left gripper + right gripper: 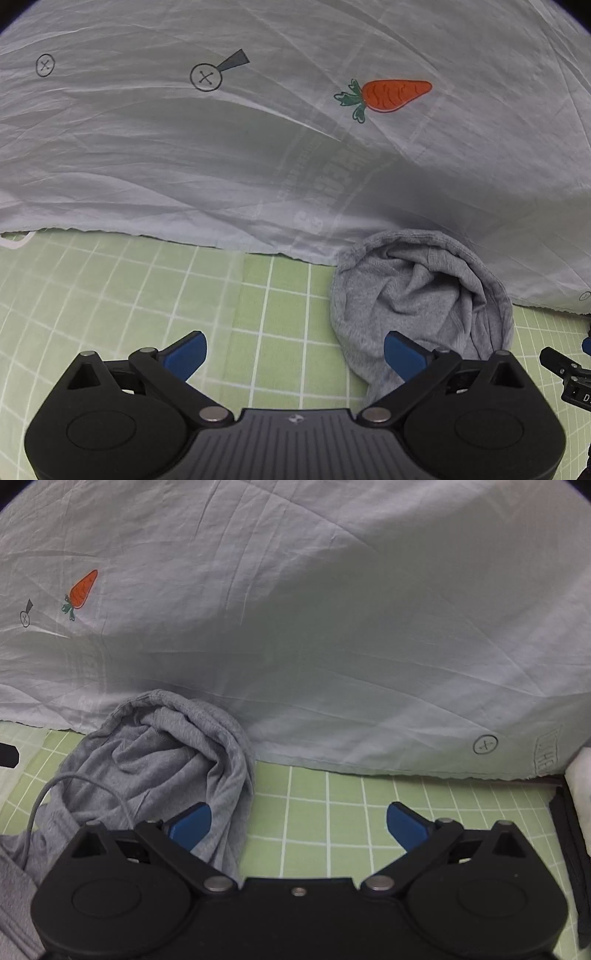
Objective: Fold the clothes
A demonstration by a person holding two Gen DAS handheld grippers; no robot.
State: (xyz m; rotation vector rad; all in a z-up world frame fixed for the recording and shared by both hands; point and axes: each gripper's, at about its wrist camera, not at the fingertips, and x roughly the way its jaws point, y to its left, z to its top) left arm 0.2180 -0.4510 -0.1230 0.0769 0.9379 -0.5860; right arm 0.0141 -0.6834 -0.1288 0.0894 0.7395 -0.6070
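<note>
On green mat [110, 295]: grey garment [424, 295] bunched, partly cut off | left tool [295, 356], right tool [298, 827] wide, empty

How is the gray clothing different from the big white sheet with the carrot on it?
The gray clothing is darker and bunched in a crumpled heap; the white sheet is pale and spread wide, with only light wrinkles. The gray clothing is plain with a cord, while the white sheet carries a carrot picture and circled crosses. The gray clothing takes up far less of both views than the sheet. Both lie on the green checked cover, and neither tool holds them.
</note>
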